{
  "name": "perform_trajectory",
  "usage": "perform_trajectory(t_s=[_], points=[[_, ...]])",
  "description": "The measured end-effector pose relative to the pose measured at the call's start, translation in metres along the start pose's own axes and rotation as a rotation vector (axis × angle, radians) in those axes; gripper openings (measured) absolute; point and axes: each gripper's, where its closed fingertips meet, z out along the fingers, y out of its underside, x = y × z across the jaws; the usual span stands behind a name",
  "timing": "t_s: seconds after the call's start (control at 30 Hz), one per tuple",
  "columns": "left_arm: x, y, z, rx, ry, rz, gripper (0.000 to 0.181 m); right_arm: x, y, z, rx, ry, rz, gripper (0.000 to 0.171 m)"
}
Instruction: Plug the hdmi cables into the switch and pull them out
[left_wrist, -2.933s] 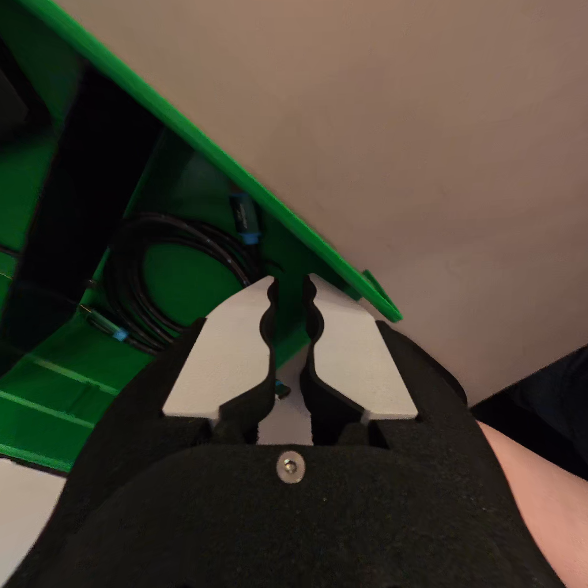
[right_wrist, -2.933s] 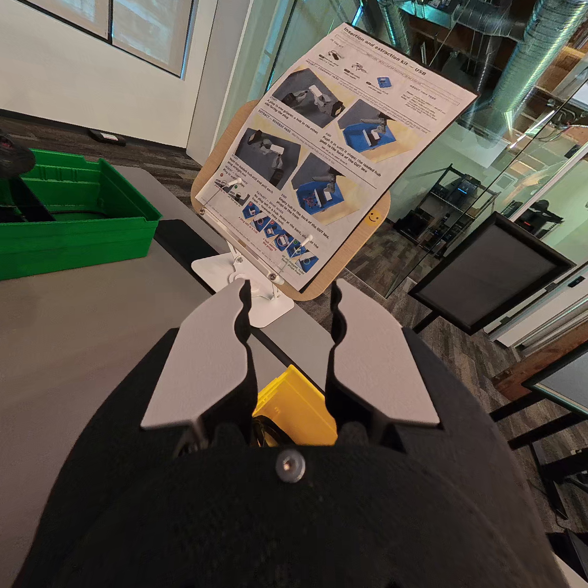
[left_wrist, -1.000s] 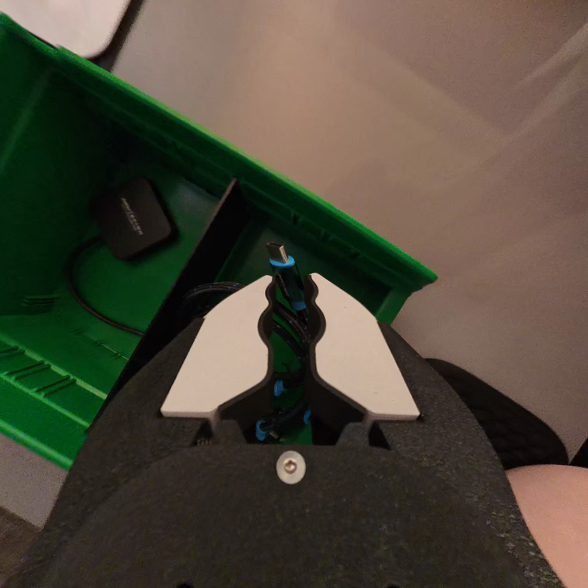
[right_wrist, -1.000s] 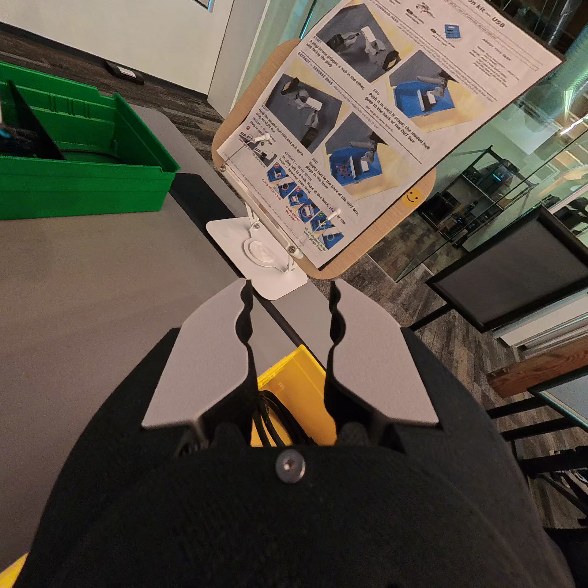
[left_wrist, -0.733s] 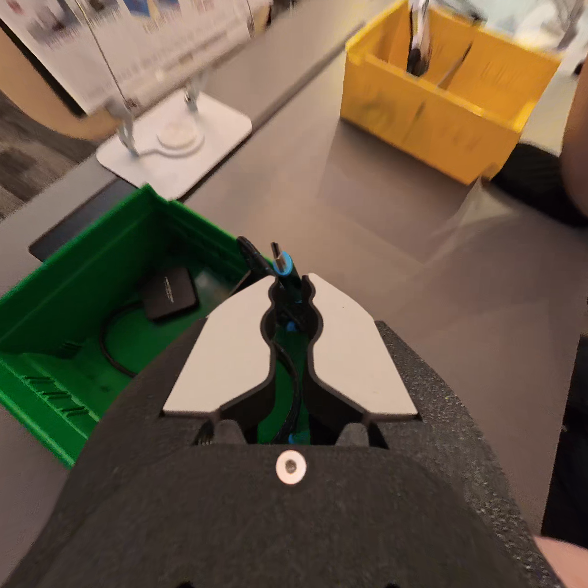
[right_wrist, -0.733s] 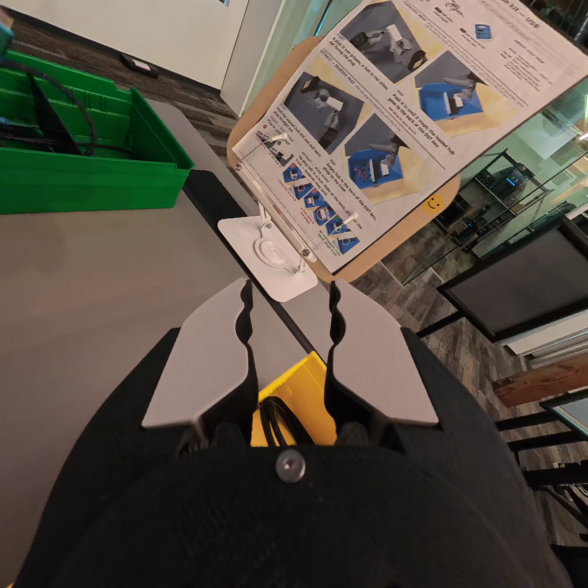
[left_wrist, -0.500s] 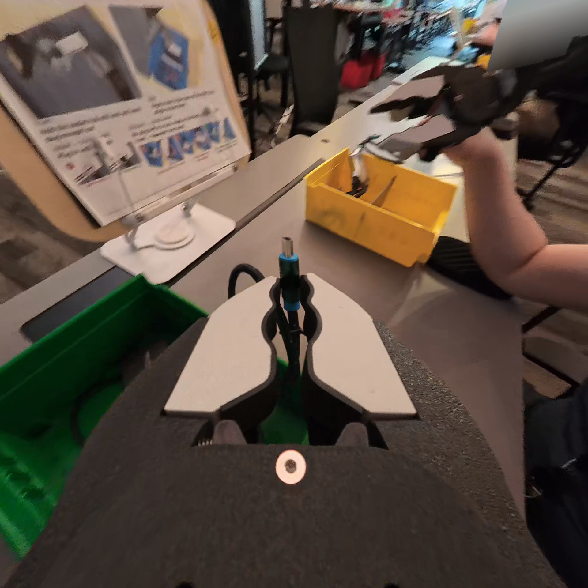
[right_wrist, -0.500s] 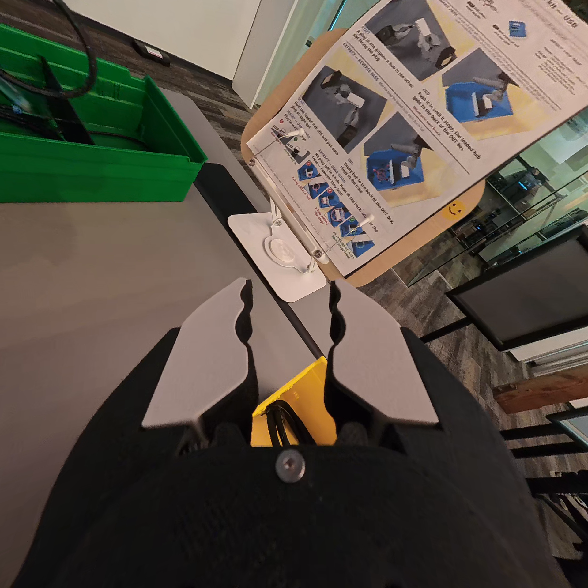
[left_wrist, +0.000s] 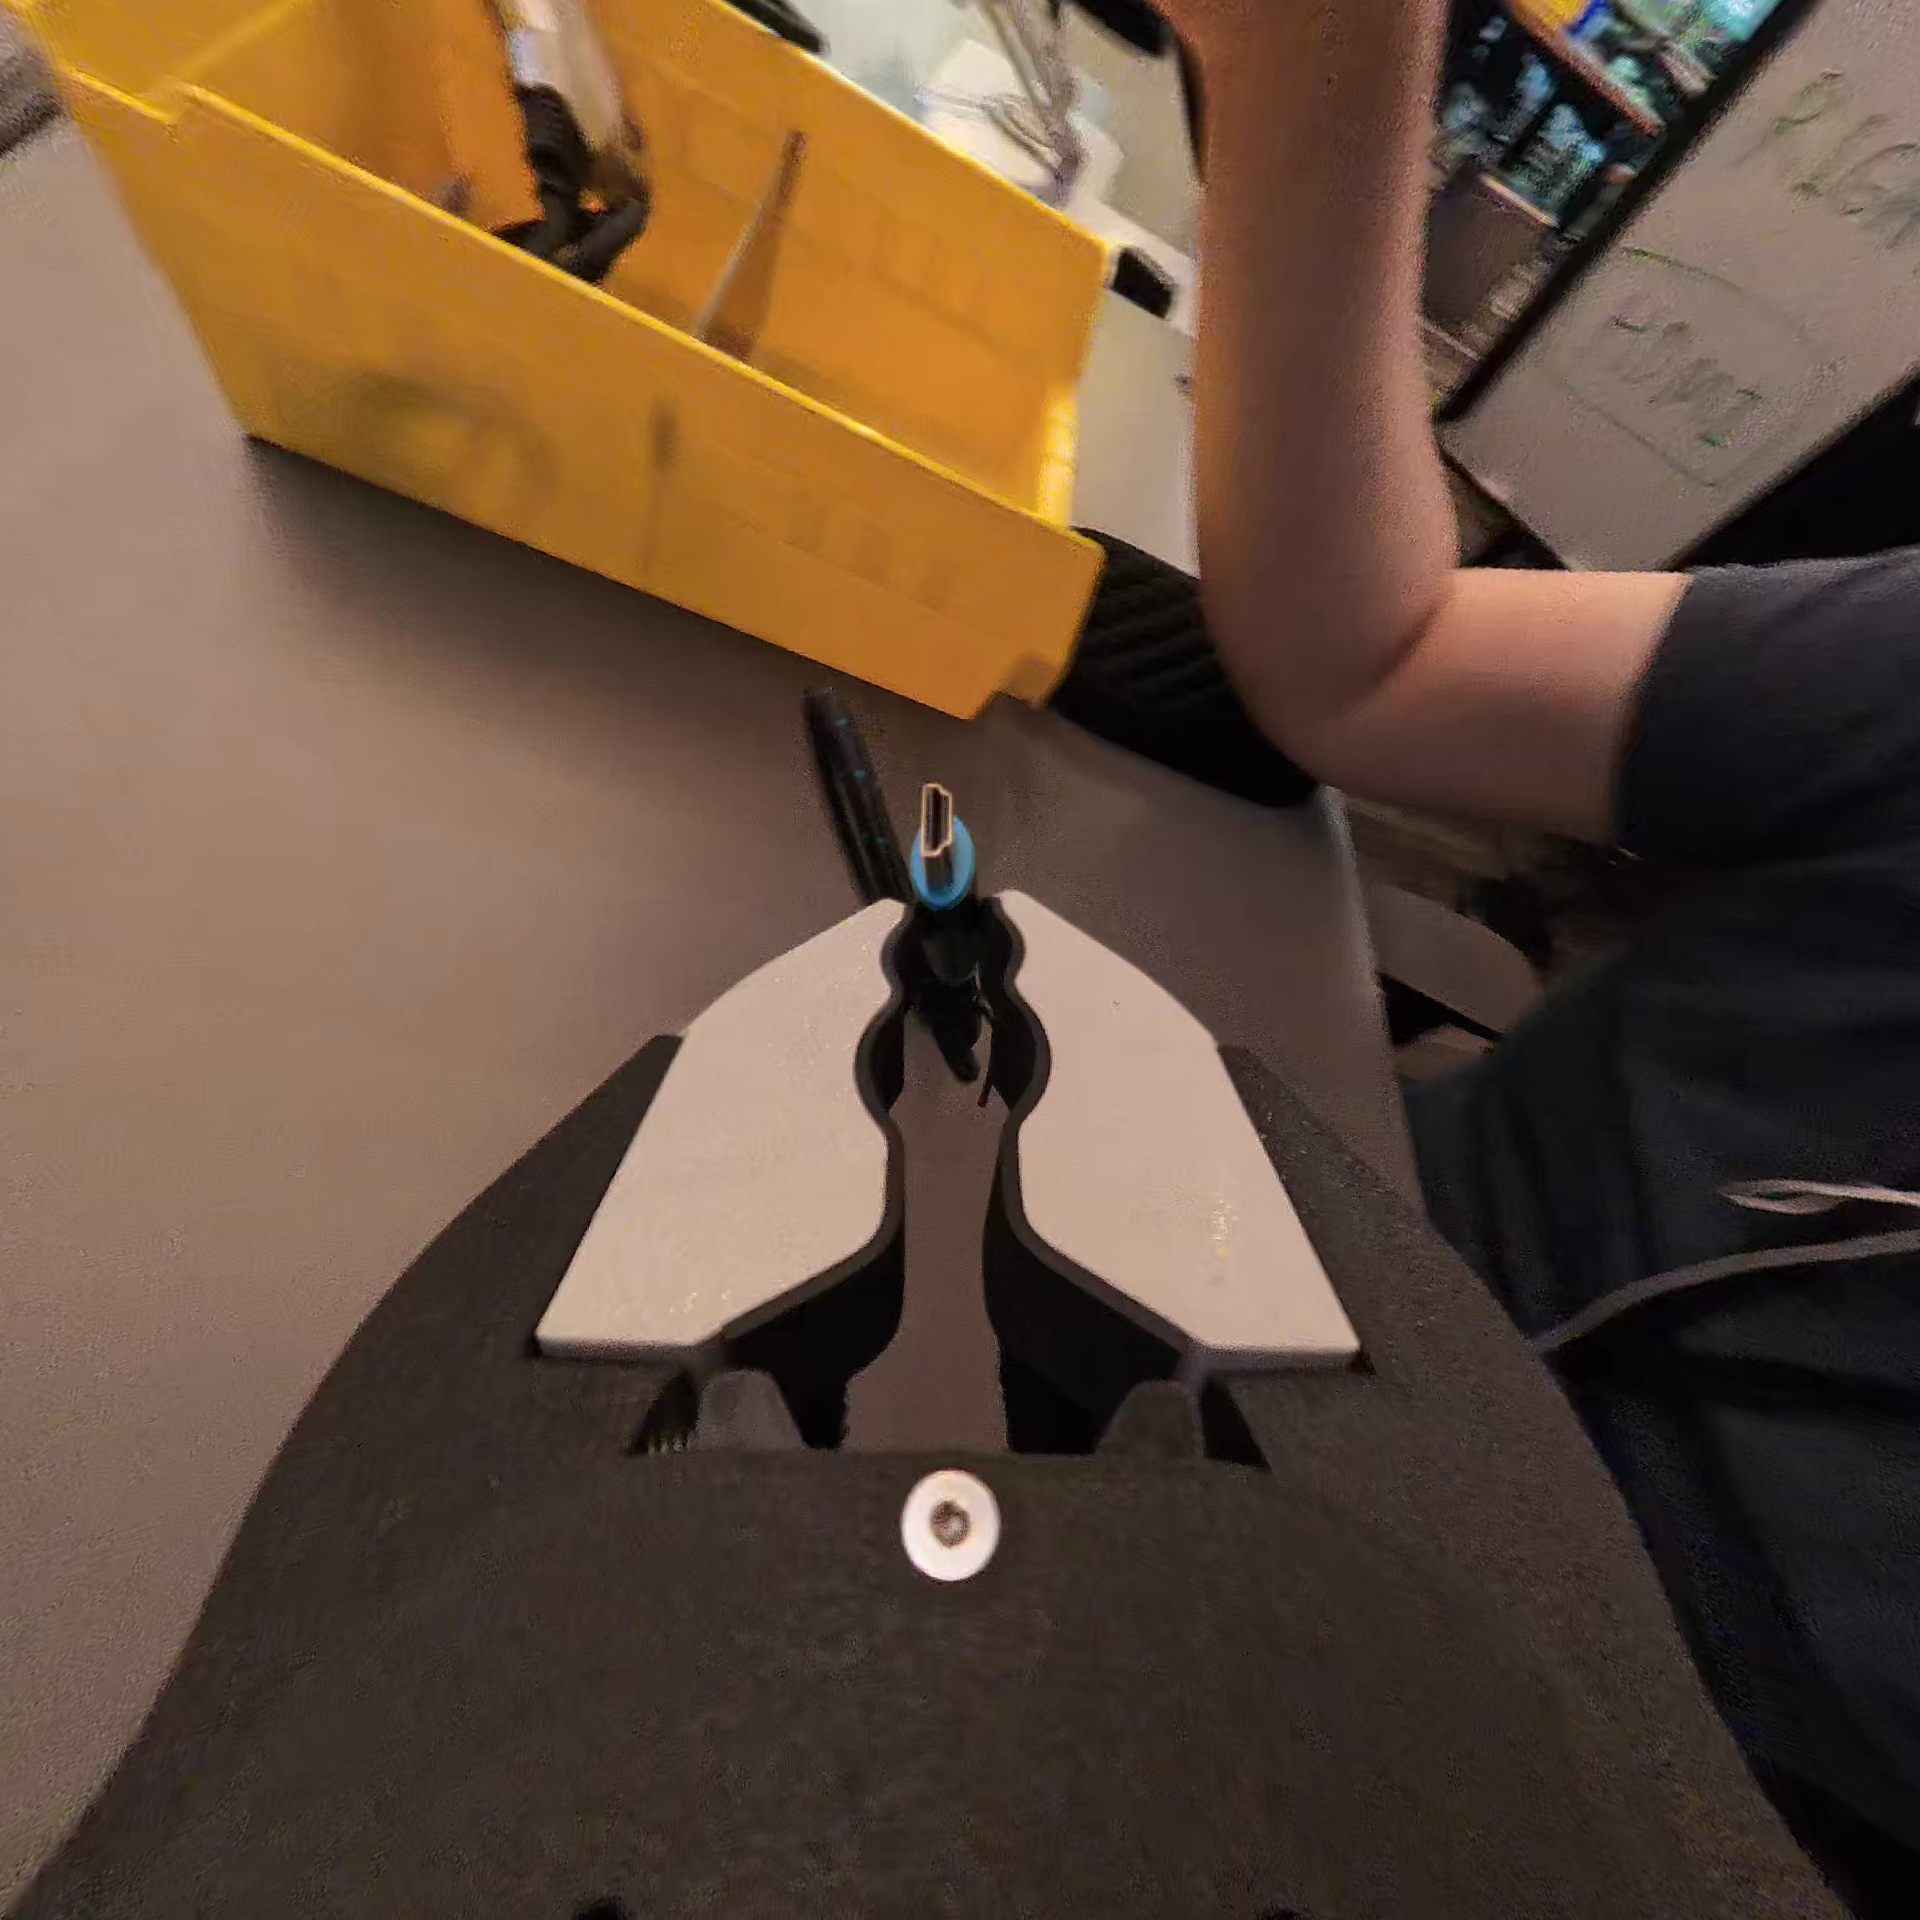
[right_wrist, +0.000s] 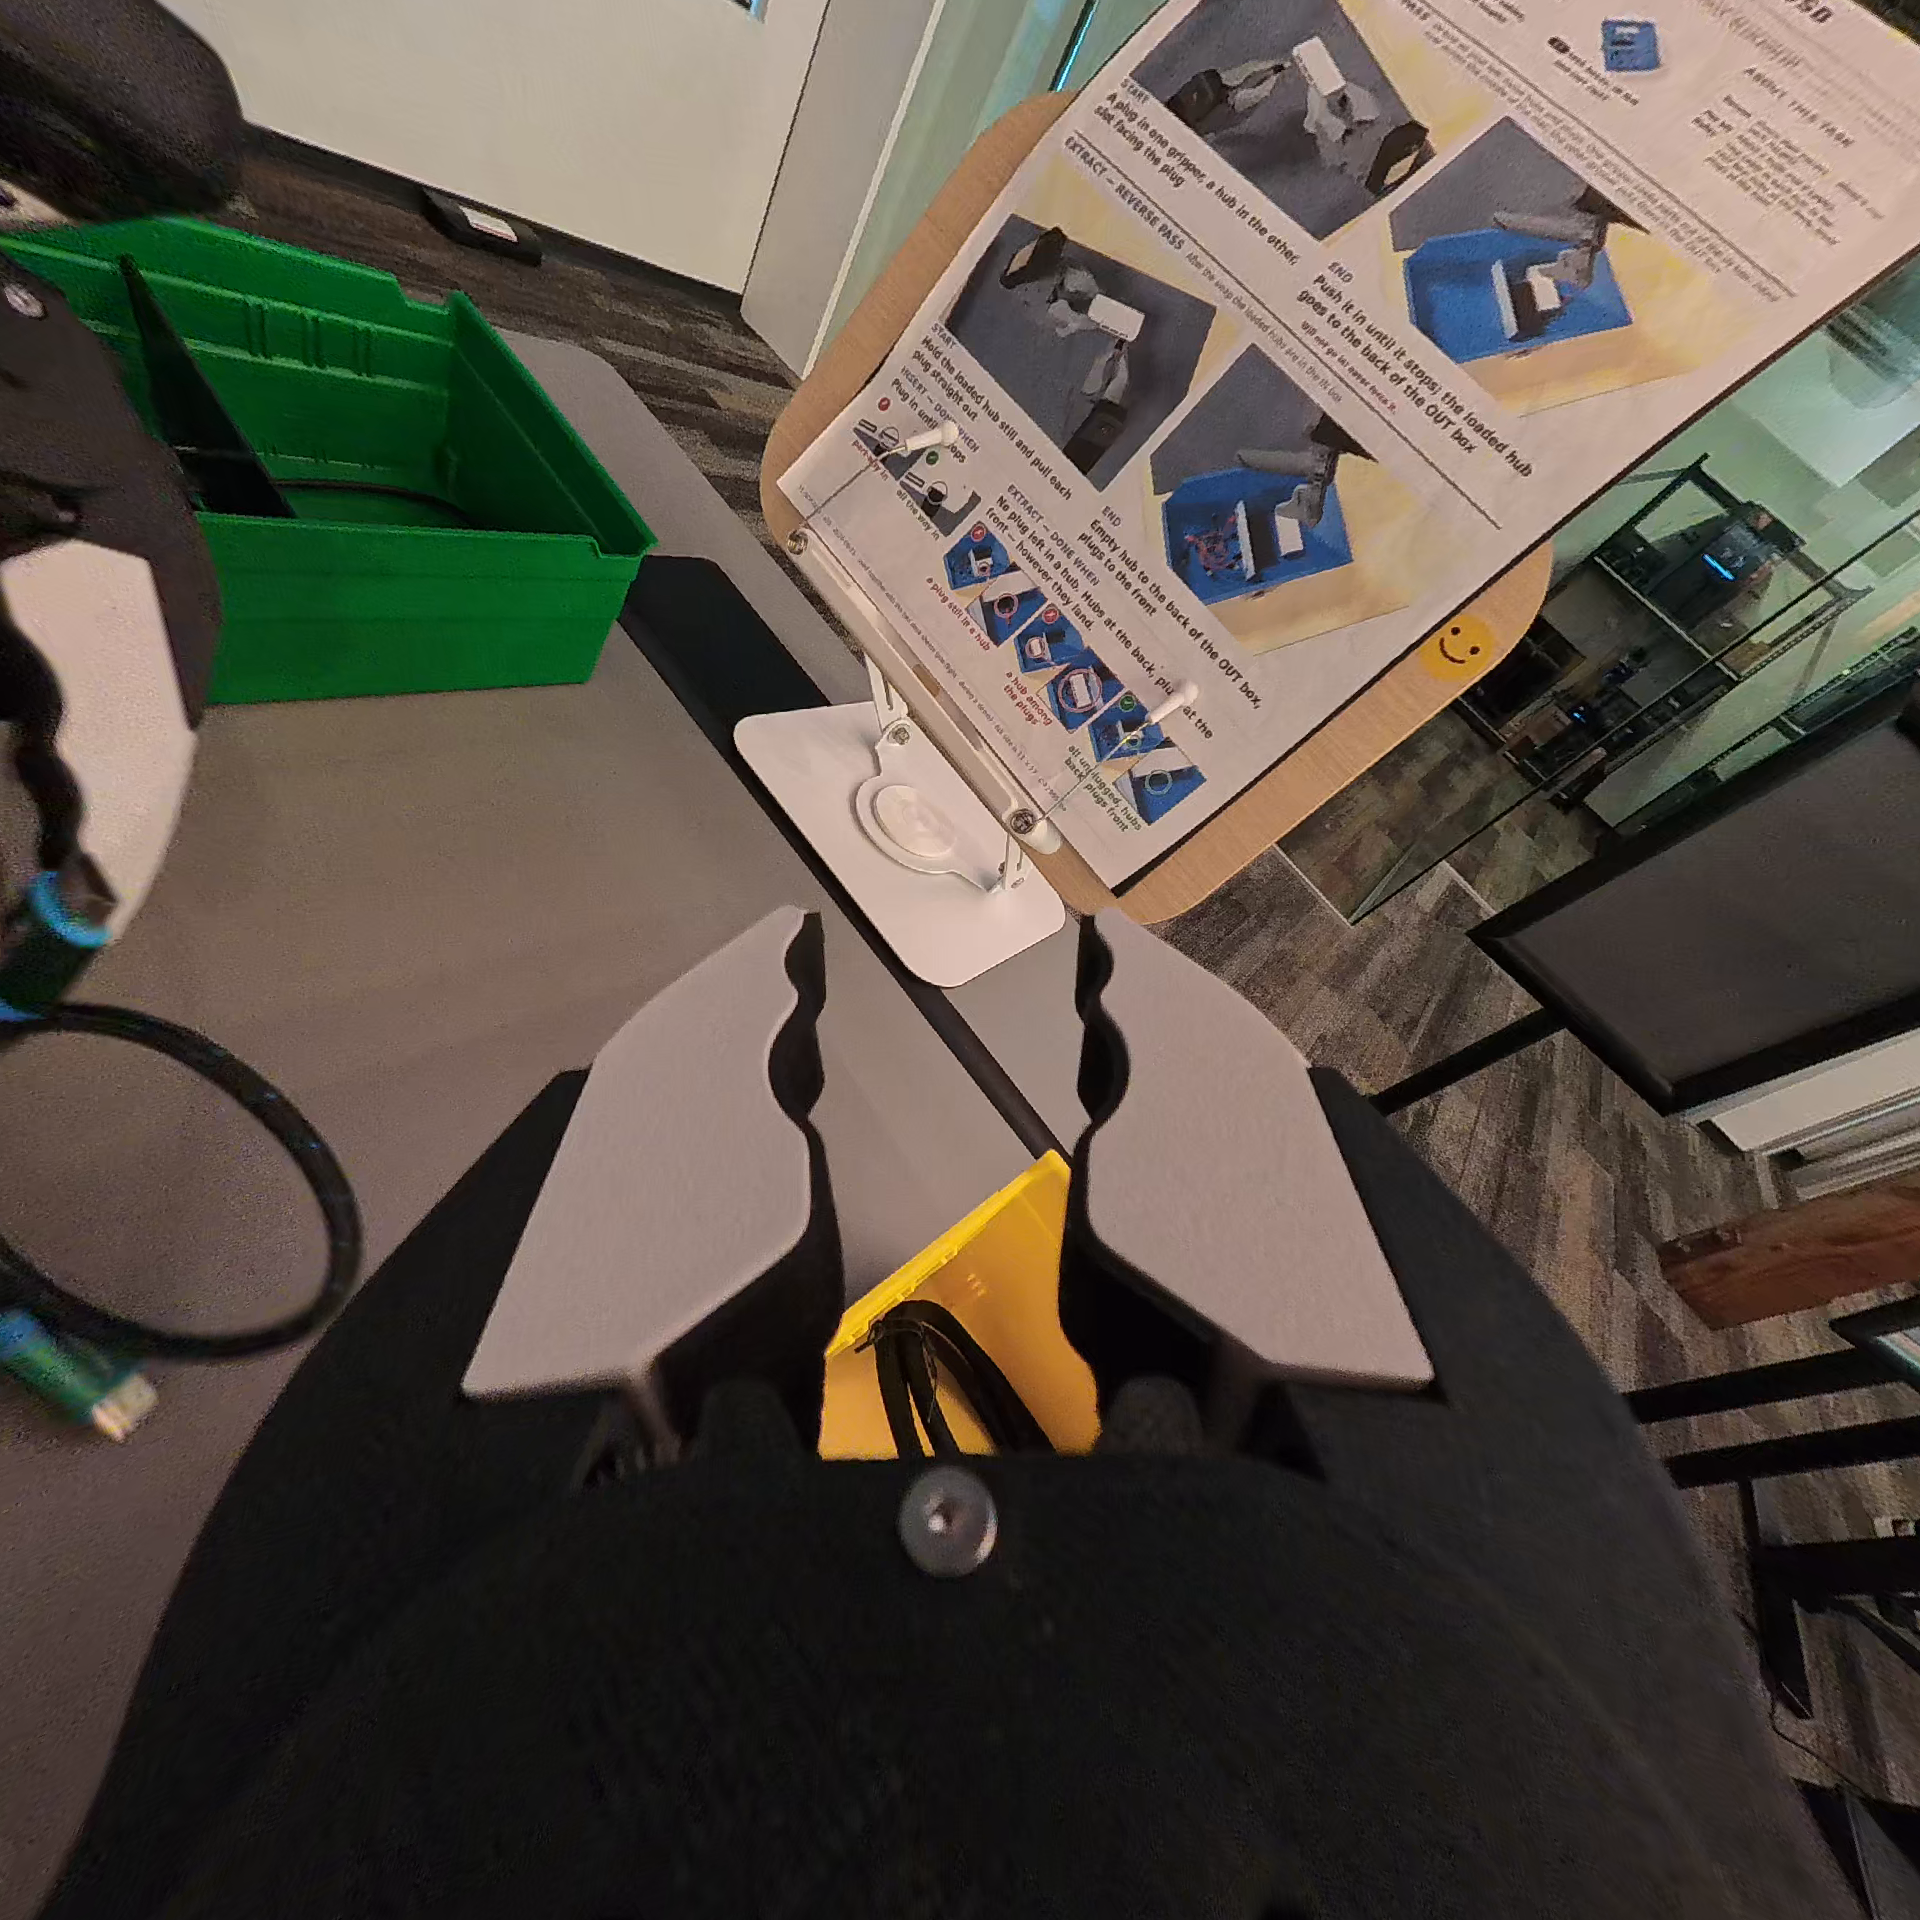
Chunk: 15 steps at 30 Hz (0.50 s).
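Observation:
My left gripper (left_wrist: 945, 920) is shut on the plug of a black HDMI cable (left_wrist: 940, 868) with a blue collar; its metal tip points forward, above the grey table. In the right wrist view the left gripper (right_wrist: 62, 831) shows at the far left, and the cable (right_wrist: 301, 1174) hangs from it in a loop with its other blue plug (right_wrist: 78, 1382) near the table. My right gripper (right_wrist: 945, 935) is open and empty, held above the yellow bin (right_wrist: 966, 1236). The switch does not show in either view.
The yellow bin (left_wrist: 582, 416) has dividers and black cables inside. A green bin (right_wrist: 416, 582) with a black divider stands at the far left of the table. An instruction sheet on a white stand (right_wrist: 904, 831) is at the table's back edge. A person's arm (left_wrist: 1320, 499) is beside the yellow bin. Across from one pair of fingers to the other is roughly 20 cm.
My left gripper has lifted the HDMI cable out of the green bin and swung over the table toward the yellow bin. The right gripper stays open above the yellow bin.

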Motion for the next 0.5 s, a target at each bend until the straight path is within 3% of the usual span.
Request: perform_trajectory(t_s=[0.1, 0.2, 0.3, 0.4, 0.5], points=[[-0.030, 0.006, 0.005, -0.017, -0.196, 0.035, 0.013, -0.001, -0.001, 0.000, 0.005, -0.004, -0.004, 0.046], [-0.059, 0.015, -0.001, -0.101, -0.425, 0.103, 0.043, -0.004, -0.002, 0.001, 0.010, -0.018, -0.002, 0.046], [-0.066, 0.004, -0.013, -0.066, -0.536, 0.146, 0.046, -0.005, 0.000, 0.003, 0.000, -0.023, -0.013, 0.047], [-0.067, -0.015, -0.058, -0.017, -0.658, 0.199, 0.045, -0.005, 0.001, 0.002, -0.006, -0.018, -0.031, 0.047], [-0.079, -0.018, -0.128, 0.021, -0.789, 0.172, 0.069, -0.004, -0.001, -0.002, 0.000, -0.013, -0.036, 0.047]])
